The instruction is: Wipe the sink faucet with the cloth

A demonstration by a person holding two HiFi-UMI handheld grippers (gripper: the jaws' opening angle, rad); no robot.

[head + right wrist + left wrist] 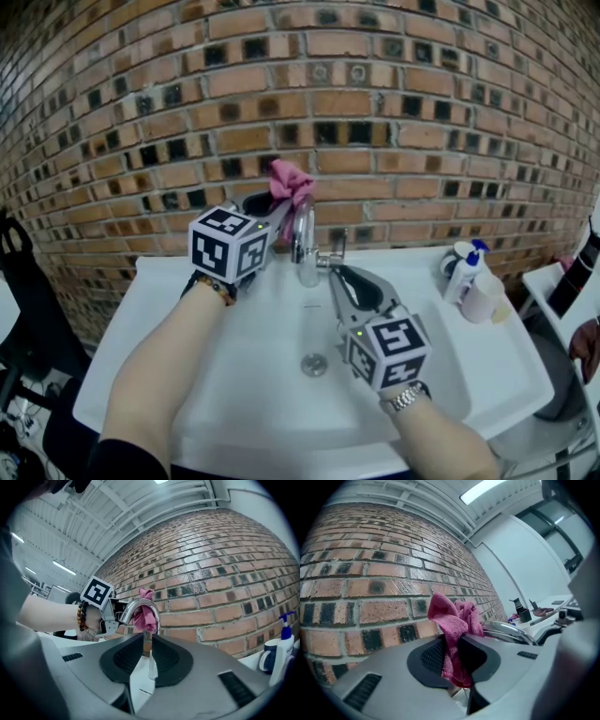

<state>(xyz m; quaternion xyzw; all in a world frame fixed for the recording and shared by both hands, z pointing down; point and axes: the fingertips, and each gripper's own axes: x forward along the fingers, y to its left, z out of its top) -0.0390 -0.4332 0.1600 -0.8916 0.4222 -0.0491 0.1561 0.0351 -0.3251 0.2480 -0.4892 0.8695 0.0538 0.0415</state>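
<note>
The pink terry cloth (291, 183), which the left gripper's (278, 210) jaws are pinching, is hiding the arched chrome faucet's (304, 246) top; its spout is pointing down. The right gripper's (333, 274) jaws are clamping its lever (337, 244).

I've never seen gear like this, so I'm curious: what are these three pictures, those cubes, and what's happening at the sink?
A person holds a claw tool in each hand; the patterned cubes belong to them. One picture is from a head camera looking down, the others from a camera on each claw. The left claw pinches a pink cloth against the top of the chrome faucet over a white sink. The right claw seems closed on the spout's lower end. A pump bottle stands beside.
</note>
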